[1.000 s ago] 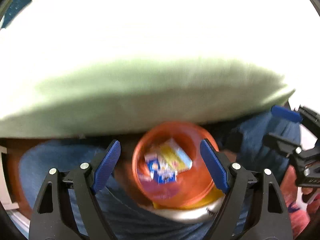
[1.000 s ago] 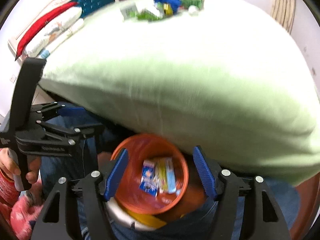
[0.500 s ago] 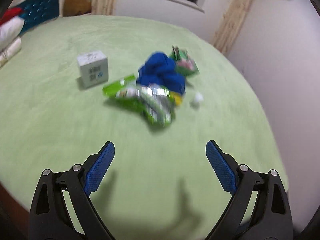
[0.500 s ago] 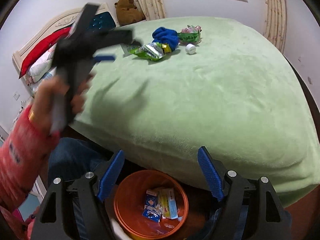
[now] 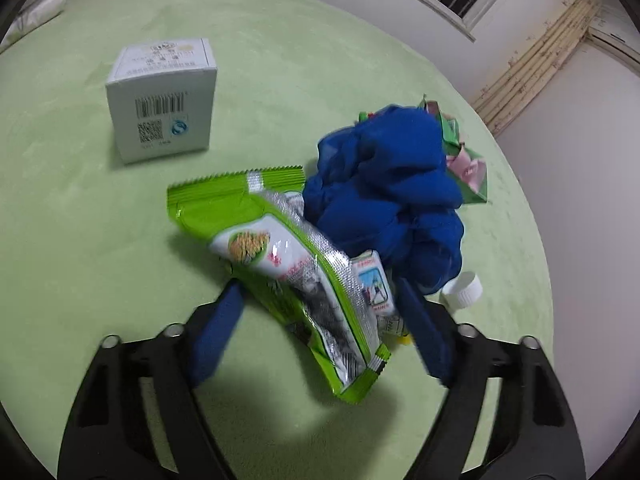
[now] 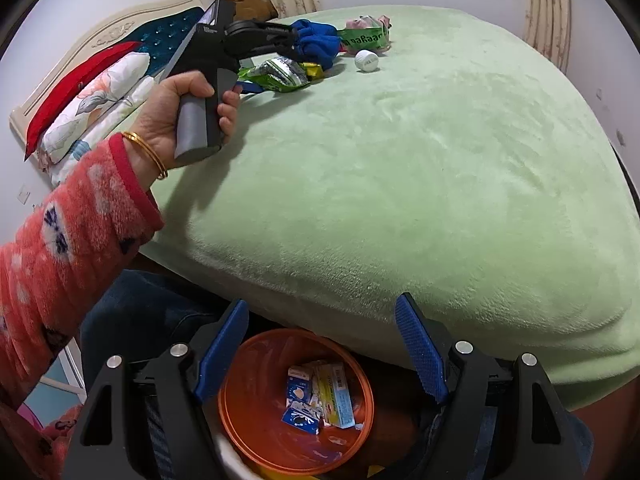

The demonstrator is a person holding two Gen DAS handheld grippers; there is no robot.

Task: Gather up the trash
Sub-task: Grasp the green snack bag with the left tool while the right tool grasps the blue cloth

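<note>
Right between the blue pads of the left gripper [image 5: 320, 308] lies a green snack wrapper [image 5: 296, 276], crinkled foil with a serrated top edge, a silver seam and a white panel showing a yellowish food picture; its jaws have just been closing around it, yet a gap shows at each pad, so nothing is clamped. Tucked against the wrapper sits a small printed sachet [image 5: 374, 286], and behind them a crumpled blue cloth [image 5: 392, 188] covers part of a green and pink packet [image 5: 468, 172]. A ribbed white bottle cap [image 5: 464, 290] rests just beside the cloth, and a pale cardboard box [image 5: 164, 100] with a barcode stands apart, all on a soft green plush bedspread [image 5: 80, 220]. Only the right wrist view shows the right gripper [image 6: 322, 344], jaws wide and empty, over an orange plastic bucket [image 6: 256, 420] holding small cartons, plus the hand [image 6: 176, 116] in a red patterned fleece sleeve [image 6: 64, 248].
</note>
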